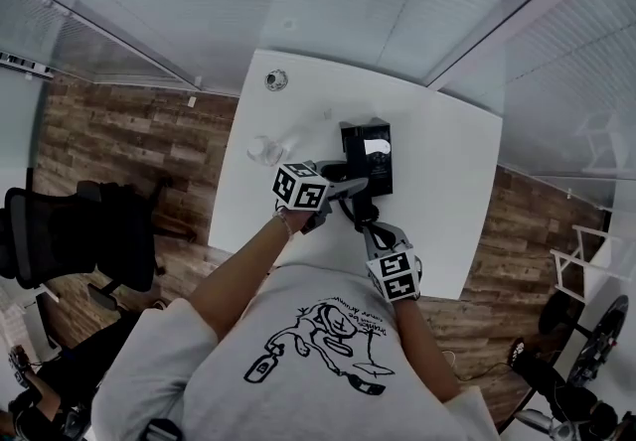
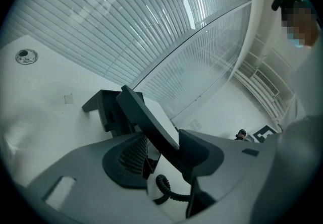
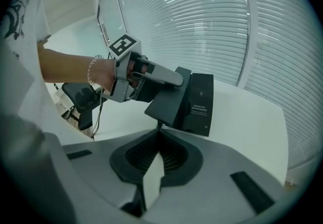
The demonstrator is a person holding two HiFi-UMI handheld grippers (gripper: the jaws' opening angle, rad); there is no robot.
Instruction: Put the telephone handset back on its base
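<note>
On the white table (image 1: 447, 191) stands the black telephone base (image 1: 370, 153) (image 2: 103, 109) (image 3: 201, 102). The dark handset (image 2: 146, 117) (image 3: 166, 104) slants up from the base and passes between the jaws of my left gripper (image 1: 343, 189) (image 2: 164, 160). It leans on the right jaw, and a light gap shows at the left pad, so those jaws stand apart. The coiled cord (image 2: 169, 192) hangs below. My right gripper (image 1: 366, 228) (image 3: 159, 140) is shut just in front of the phone. A thin dark cord end meets its tips; whether it is pinched I cannot tell.
A clear cup (image 1: 263, 149) stands left of the phone, and a round cable grommet (image 1: 276, 80) (image 2: 26, 56) sits at the far left corner. Glass walls with blinds close in the table's far sides. A black office chair (image 1: 79, 230) stands on the wood floor at the left.
</note>
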